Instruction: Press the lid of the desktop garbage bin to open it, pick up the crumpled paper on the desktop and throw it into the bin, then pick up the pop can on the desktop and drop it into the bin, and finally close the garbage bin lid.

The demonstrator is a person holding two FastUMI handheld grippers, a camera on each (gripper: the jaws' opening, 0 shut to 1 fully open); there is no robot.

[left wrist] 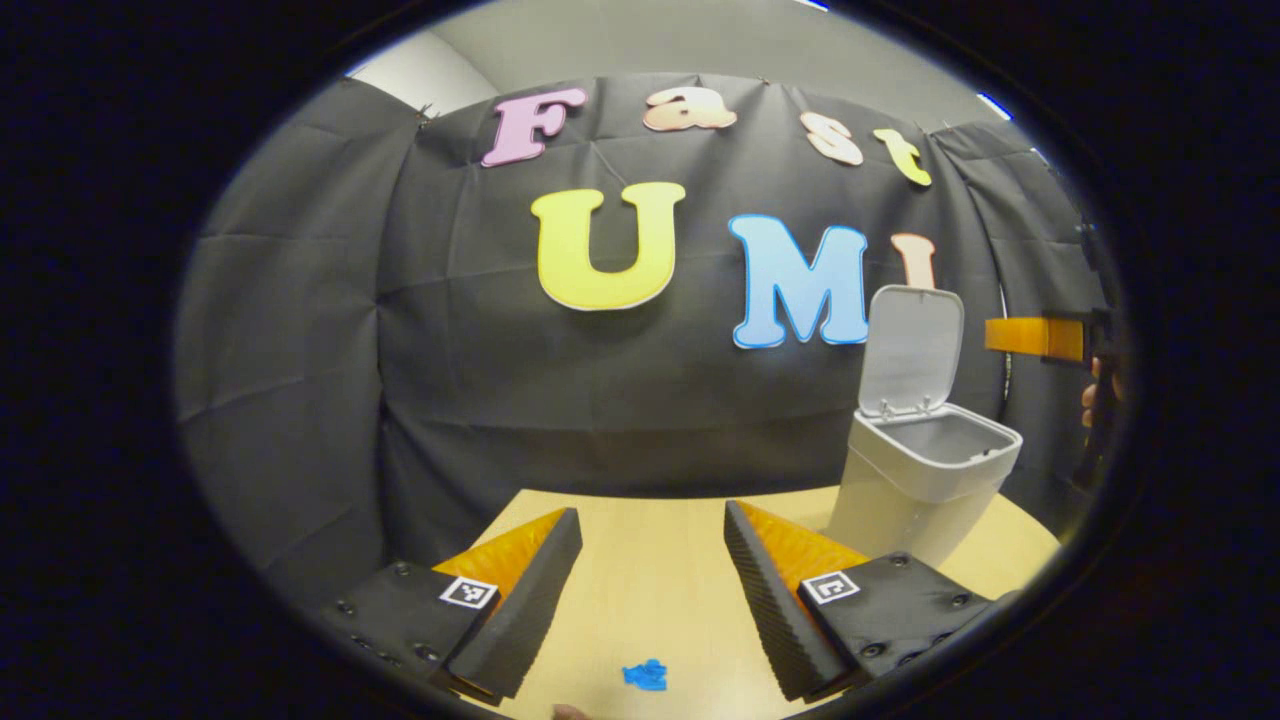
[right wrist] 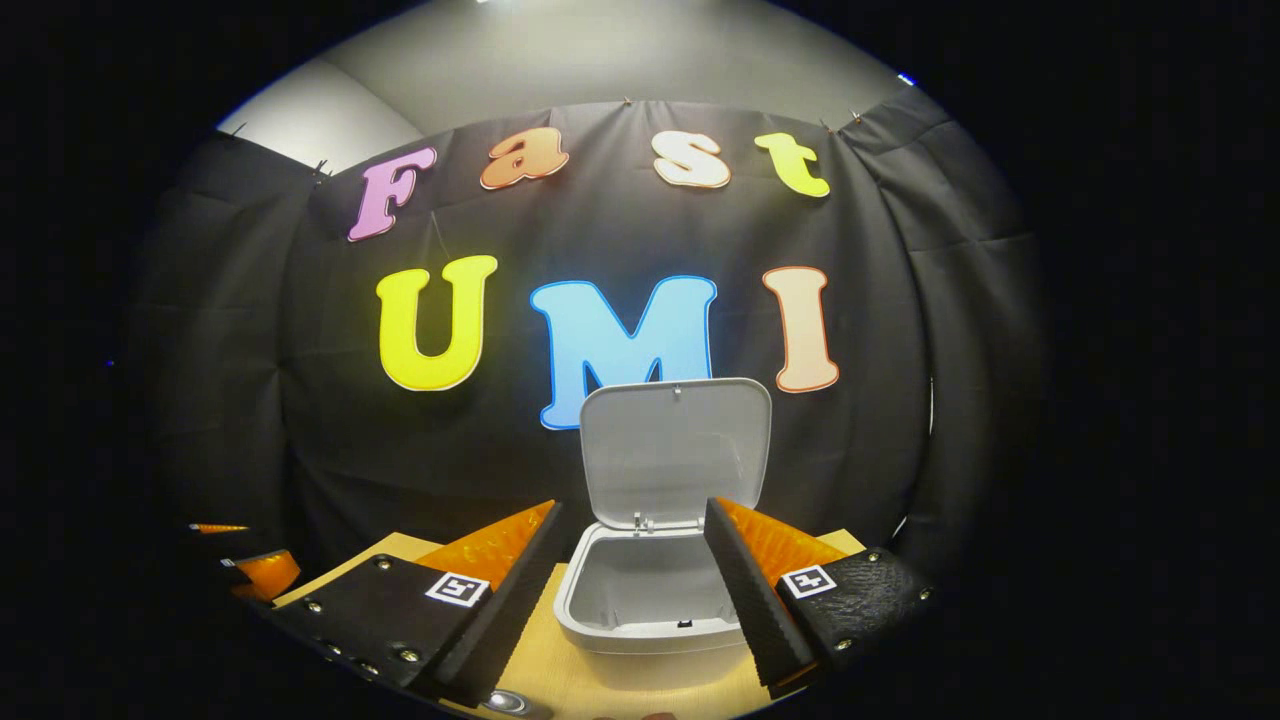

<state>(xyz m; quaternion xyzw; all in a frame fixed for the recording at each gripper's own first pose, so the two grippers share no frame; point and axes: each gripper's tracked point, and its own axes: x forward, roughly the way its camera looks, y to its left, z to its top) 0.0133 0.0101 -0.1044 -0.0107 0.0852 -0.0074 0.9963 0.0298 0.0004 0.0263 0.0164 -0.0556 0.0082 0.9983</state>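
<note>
Presently the left claw (left wrist: 652,590) hangs spread and empty over the counter (left wrist: 640,560); a small blue scrap (left wrist: 646,675) lies just below and between its fingers. It looks light and soft; grip it across the middle. Ahead to that claw's right stands the bin (left wrist: 925,470), lid (left wrist: 912,345) upright. The right claw (right wrist: 628,590), also spread and empty, frames the open bin (right wrist: 650,600); room above the rim looks ample.
</note>
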